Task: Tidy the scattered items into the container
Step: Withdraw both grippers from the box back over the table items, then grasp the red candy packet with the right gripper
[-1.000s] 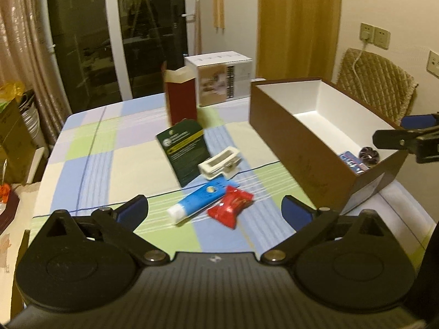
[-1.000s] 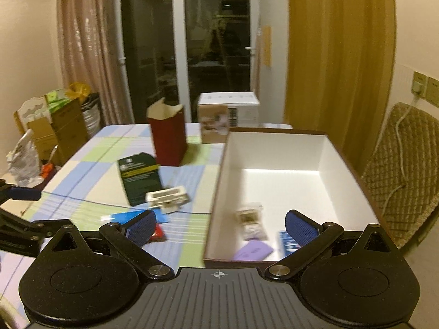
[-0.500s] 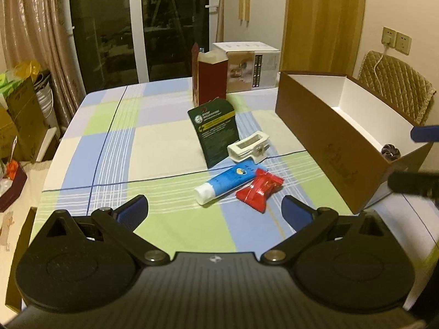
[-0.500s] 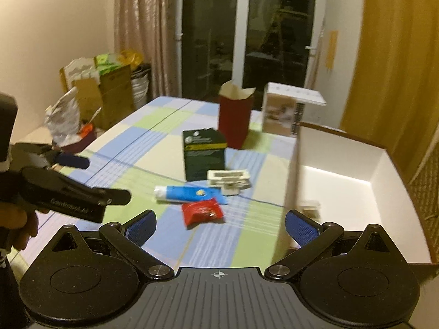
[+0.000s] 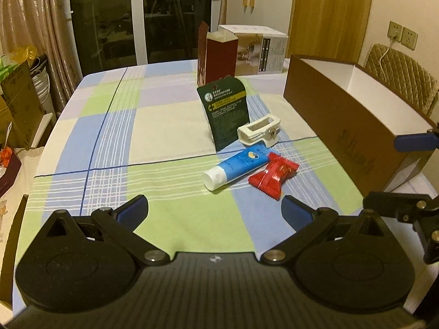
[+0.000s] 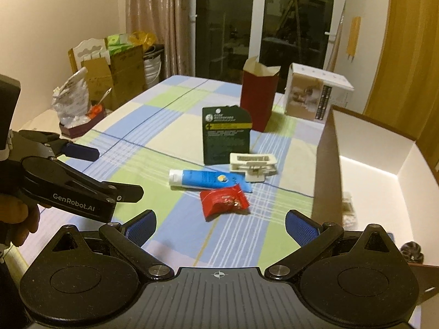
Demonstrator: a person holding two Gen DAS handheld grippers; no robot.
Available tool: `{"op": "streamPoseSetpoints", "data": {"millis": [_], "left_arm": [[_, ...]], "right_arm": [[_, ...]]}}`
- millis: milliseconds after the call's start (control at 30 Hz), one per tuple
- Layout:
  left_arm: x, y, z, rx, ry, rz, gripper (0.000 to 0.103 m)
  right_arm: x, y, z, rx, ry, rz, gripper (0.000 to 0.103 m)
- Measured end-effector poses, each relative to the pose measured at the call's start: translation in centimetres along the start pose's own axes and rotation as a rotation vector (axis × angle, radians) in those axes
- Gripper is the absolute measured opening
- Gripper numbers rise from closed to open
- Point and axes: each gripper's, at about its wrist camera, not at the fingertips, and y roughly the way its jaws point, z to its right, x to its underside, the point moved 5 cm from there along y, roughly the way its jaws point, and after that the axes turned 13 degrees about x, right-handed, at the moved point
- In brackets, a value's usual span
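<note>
On the checked tablecloth lie a red snack packet (image 5: 273, 174) (image 6: 223, 201), a blue tube (image 5: 237, 167) (image 6: 204, 178), a white clip (image 5: 259, 130) (image 6: 252, 164) and a dark green packet (image 5: 226, 112) (image 6: 226, 134). Right of them stands the brown container box (image 5: 354, 126) (image 6: 326, 164), white inside, holding a small pale packet (image 6: 347, 211) and a dark round item (image 6: 411, 250). My left gripper (image 5: 215, 213) (image 6: 107, 171) is open and empty, short of the tube. My right gripper (image 6: 221, 226) (image 5: 406, 175) is open and empty, just short of the red packet, beside the box's near corner.
A tall dark red carton (image 6: 258, 97) and a white printed box (image 6: 318, 96) stand at the back of the table. Cartons and bags (image 6: 115, 65) crowd the floor beyond the left edge. A quilted chair (image 5: 403, 79) sits behind the brown box.
The right gripper has swung left from over the brown box to face the scattered items. The left gripper has pulled back a little and turned left. Both stayed open.
</note>
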Motion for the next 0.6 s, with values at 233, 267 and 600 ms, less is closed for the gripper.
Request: {"op": "streamPoseSetpoints", "data": {"millis": [233, 267, 600], "left_arm": [[0.5, 1.2, -0.8, -0.004, 0.017, -0.029, 0.101], [0.4, 1.3, -1.0, -0.003, 0.018, -0.031, 0.101], [-0.9, 3.3, -2.6, 0.022, 0.089, -0.053, 0.101]], "right_arm": [[0.2, 2.1, -0.6, -0.013, -0.023, -0.021, 0.103], [0.2, 2.4, -0.7, -0.014, -0.029, -0.023, 0.103], [-0.6, 7.0, -1.0, -0.008, -0.045, -0.043, 0.103]]}}
